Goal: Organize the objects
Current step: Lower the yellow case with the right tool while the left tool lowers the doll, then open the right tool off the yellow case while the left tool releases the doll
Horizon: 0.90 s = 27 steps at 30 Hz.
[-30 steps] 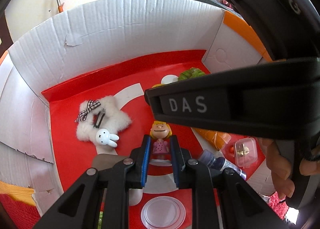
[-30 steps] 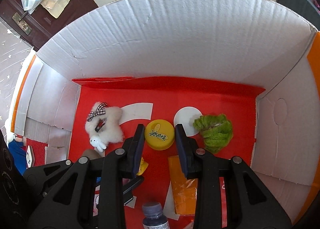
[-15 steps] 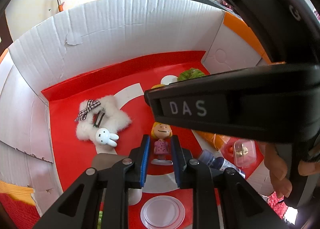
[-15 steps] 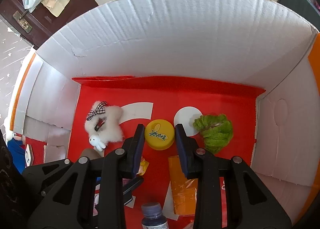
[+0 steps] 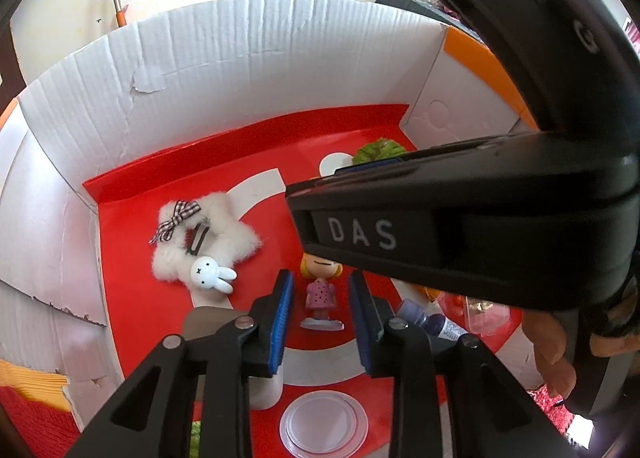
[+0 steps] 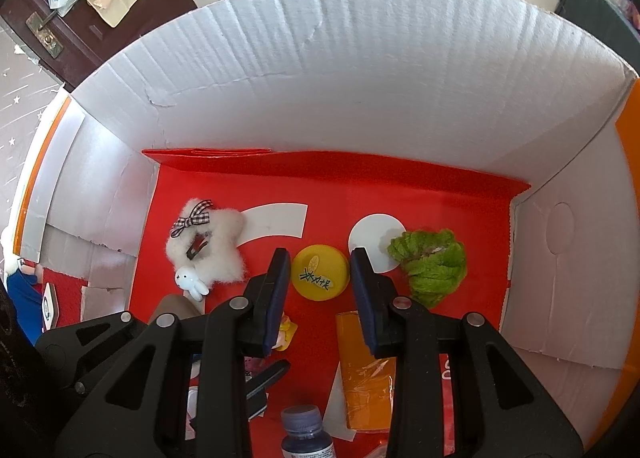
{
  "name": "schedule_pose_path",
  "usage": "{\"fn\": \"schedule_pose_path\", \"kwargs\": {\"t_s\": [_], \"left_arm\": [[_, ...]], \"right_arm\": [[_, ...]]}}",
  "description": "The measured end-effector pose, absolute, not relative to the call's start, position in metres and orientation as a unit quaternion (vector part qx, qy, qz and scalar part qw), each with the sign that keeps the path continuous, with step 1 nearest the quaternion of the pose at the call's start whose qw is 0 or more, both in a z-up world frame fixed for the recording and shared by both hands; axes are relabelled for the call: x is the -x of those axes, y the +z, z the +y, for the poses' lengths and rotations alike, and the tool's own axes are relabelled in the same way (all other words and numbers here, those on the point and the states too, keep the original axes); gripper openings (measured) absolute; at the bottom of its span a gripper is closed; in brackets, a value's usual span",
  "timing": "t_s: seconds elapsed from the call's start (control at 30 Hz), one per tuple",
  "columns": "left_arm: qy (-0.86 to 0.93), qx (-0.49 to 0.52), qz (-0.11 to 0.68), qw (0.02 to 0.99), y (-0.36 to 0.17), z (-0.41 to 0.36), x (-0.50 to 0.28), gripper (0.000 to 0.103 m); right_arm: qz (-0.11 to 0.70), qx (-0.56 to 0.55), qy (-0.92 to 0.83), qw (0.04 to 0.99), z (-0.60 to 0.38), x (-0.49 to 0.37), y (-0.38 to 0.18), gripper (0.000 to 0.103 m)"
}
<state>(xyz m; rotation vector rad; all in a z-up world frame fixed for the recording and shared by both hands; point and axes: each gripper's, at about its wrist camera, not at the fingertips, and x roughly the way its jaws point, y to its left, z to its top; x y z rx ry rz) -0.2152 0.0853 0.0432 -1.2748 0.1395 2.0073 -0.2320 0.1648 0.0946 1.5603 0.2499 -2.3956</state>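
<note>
In the left wrist view, the left tool (image 5: 320, 290) has just been opening, its pads now clear of the one girl figurine (image 5: 321, 290) standing between them on the red box floor (image 5: 132, 298), with one fluffy white hair clip (image 5: 204, 242) far left. In the right wrist view, the right tool (image 6: 318, 272) stands nearly closed and empty above one yellow lid (image 6: 319, 272), one green lettuce toy (image 6: 430, 264) to its right.

One cardboard box (image 6: 360, 77), one doll figurine (image 5: 320, 294), one fluffy white clip (image 6: 208, 246), one yellow lid (image 6: 320, 272), one green scrunchie (image 6: 432, 262), one dark bottle (image 6: 304, 434)

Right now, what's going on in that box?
Left gripper opening, girl figurine standing free between pads. Right gripper shut, above yellow lid. Nothing blocking.
</note>
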Motion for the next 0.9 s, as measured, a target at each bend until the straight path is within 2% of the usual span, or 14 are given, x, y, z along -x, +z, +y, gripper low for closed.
{"fn": "schedule_pose_path", "kwargs": {"t_s": [0.23,0.33,0.6,0.73,0.83,0.87,0.9], "left_arm": [[0.787,0.493,0.055,0.366,0.046,0.082,0.206,0.030],[0.791,0.489,0.053,0.364,0.049,0.078,0.202,0.037],[0.796,0.477,0.038,0.370,0.062,0.067,0.184,0.038],[0.806,0.463,0.030,0.368,0.072,0.058,0.171,0.044],[0.813,0.453,0.025,0.365,0.078,0.049,0.159,0.044],[0.816,0.449,0.022,0.363,0.080,0.046,0.154,0.046],[0.818,0.446,0.020,0.362,0.081,0.042,0.150,0.048]], "right_arm": [[0.088,-0.536,-0.828,0.137,0.164,0.233,0.099,0.031],[0.088,-0.532,-0.831,0.138,0.165,0.232,0.103,0.031],[0.090,-0.518,-0.839,0.142,0.167,0.224,0.115,0.031],[0.092,-0.502,-0.848,0.143,0.170,0.215,0.127,0.031],[0.099,-0.487,-0.856,0.143,0.174,0.205,0.136,0.031],[0.100,-0.484,-0.857,0.144,0.171,0.202,0.138,0.032],[0.101,-0.479,-0.860,0.146,0.171,0.198,0.141,0.042]]}}
